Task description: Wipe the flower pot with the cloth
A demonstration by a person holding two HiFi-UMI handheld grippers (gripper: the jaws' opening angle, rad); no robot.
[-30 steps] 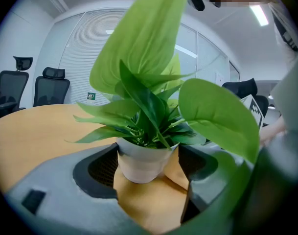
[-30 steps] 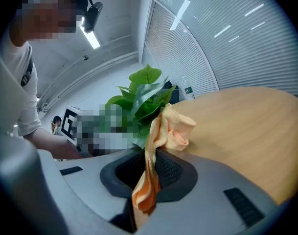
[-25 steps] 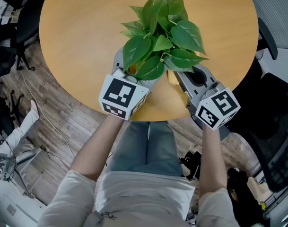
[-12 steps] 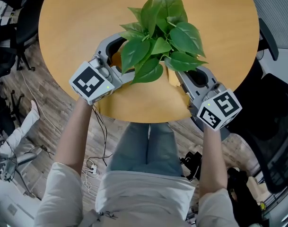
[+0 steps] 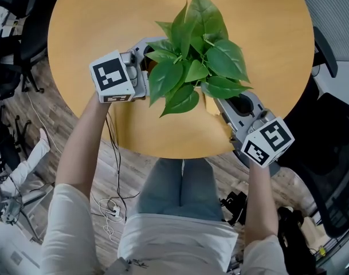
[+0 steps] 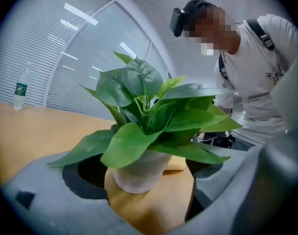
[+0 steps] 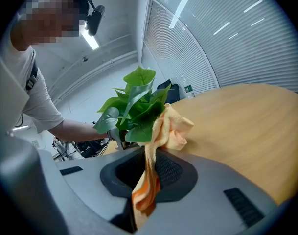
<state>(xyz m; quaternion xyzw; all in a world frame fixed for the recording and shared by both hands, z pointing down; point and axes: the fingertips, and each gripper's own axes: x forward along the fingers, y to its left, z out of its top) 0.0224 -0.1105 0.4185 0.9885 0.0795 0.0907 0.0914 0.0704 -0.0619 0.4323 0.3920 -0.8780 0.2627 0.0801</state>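
Observation:
A leafy green plant [image 5: 194, 50] stands mid-table, and its leaves hide the pot in the head view. The white pot [image 6: 139, 173] shows in the left gripper view, standing between the jaws of my left gripper [image 6: 151, 168] with a gap on each side. These jaws have just been opening and the pads do not press on the pot. From above, my left gripper [image 5: 151, 59] is at the plant's left. My right gripper [image 5: 219, 105] is at the plant's near right, shut on an orange cloth [image 7: 163, 129] that hangs up against the leaves.
The round wooden table [image 5: 94, 16] ends close to my body. A water bottle [image 6: 20, 88] stands at its far side. A mesh office chair [image 5: 334, 33] is at the right, dark chairs [image 5: 14, 16] at the left, and cables [image 5: 111, 211] lie on the floor.
My left gripper swung from the plant's near side round to its left and turned toward the pot, its jaws spreading wider. The right gripper and cloth stayed put.

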